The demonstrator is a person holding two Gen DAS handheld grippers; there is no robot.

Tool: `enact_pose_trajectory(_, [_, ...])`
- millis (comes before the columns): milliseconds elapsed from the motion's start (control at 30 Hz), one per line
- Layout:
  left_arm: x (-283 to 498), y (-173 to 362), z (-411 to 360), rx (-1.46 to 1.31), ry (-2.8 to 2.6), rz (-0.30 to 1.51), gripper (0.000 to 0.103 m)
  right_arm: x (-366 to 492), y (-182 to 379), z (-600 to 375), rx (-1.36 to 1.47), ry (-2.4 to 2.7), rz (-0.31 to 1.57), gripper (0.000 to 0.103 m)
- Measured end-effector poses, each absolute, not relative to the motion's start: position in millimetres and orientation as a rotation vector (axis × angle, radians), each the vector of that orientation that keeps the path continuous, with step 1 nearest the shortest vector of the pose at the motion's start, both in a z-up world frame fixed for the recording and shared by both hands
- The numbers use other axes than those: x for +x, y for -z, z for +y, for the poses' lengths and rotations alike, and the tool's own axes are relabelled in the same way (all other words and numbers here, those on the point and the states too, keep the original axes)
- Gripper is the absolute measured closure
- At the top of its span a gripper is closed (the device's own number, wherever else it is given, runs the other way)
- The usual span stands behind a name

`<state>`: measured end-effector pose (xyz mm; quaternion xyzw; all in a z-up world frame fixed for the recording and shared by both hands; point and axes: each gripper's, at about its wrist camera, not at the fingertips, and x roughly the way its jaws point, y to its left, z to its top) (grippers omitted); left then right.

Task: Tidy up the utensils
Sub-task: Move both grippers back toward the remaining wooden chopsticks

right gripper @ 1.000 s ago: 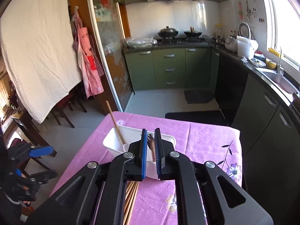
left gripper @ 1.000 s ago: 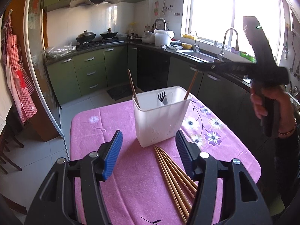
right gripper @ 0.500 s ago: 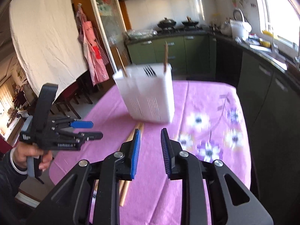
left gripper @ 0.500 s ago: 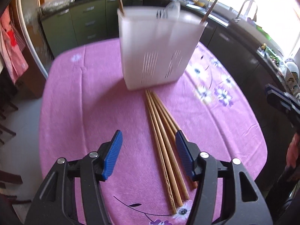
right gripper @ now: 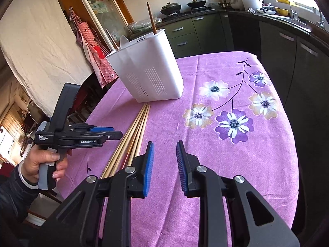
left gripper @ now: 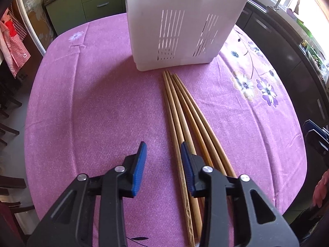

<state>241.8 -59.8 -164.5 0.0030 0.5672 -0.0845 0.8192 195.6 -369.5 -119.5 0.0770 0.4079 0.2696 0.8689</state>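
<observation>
Several wooden chopsticks [left gripper: 185,113] [right gripper: 135,127] lie side by side on the purple tablecloth, tips toward a white slotted utensil holder [left gripper: 185,20] [right gripper: 148,72]. Two chopsticks [right gripper: 151,18] and a white spoon [right gripper: 124,40] stand in the holder. My left gripper [left gripper: 163,160] [right gripper: 117,132] points steeply down over the chopsticks' near ends. Its jaws are closing, with the leftmost chopstick between them beside the right pad and not pinched. My right gripper [right gripper: 164,160] hovers low to the right of the chopsticks, narrowly open with nothing between its pads.
The table [right gripper: 236,164] has a floral cloth, and its edges are close on the left and right. Dark green cabinets [right gripper: 185,35] and a counter run behind it. A red checked apron [right gripper: 92,47] and a white sheet [right gripper: 37,41] hang at left. Dark chairs [left gripper: 8,111] stand beside the table.
Both grippers have come down toward the table and closer to the chopsticks. The left jaws have narrowed around the leftmost chopstick. The right jaws have opened slightly.
</observation>
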Motion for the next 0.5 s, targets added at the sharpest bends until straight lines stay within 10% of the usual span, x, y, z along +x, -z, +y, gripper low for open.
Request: enact_pose_trajectory(500, [254, 173, -63, 0.039, 0.155, 1.257, 0.075, 200, 121, -364, 0.178, -0.594, 0.880, 0.080])
